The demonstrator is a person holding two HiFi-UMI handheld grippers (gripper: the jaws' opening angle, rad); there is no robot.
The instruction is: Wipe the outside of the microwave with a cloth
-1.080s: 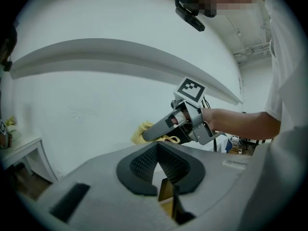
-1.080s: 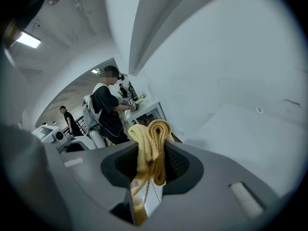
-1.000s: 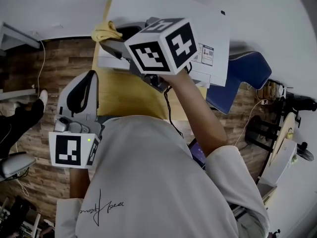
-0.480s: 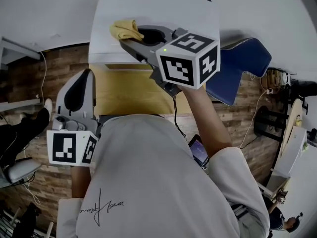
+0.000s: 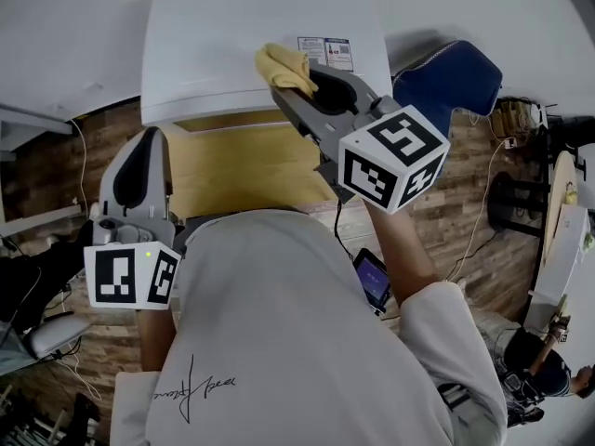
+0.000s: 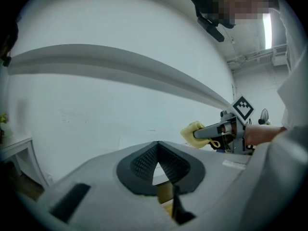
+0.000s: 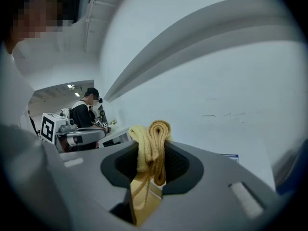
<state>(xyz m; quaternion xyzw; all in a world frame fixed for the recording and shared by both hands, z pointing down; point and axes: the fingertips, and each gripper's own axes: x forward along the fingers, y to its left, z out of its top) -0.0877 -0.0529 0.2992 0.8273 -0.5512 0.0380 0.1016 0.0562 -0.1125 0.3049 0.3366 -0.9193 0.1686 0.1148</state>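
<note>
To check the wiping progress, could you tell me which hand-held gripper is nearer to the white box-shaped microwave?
Right. The right hand-held gripper holds a yellow cloth over the top of the white microwave; the left hand-held gripper, shut and empty, hangs short of its front edge.

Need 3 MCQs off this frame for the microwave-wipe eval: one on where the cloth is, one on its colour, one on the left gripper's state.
1. Where is the cloth?
A. on the floor
B. at the top of the microwave
C. on the person's shirt

2. What colour is the cloth?
A. yellow
B. blue
C. grey

3. How is the left gripper?
A. shut on the cloth
B. wide open
C. shut, empty

Key:
1. B: the head view shows it over the white top, clamped in the right gripper.
2. A: it is yellow in all three views.
3. C: its jaws meet with nothing between them.
</note>
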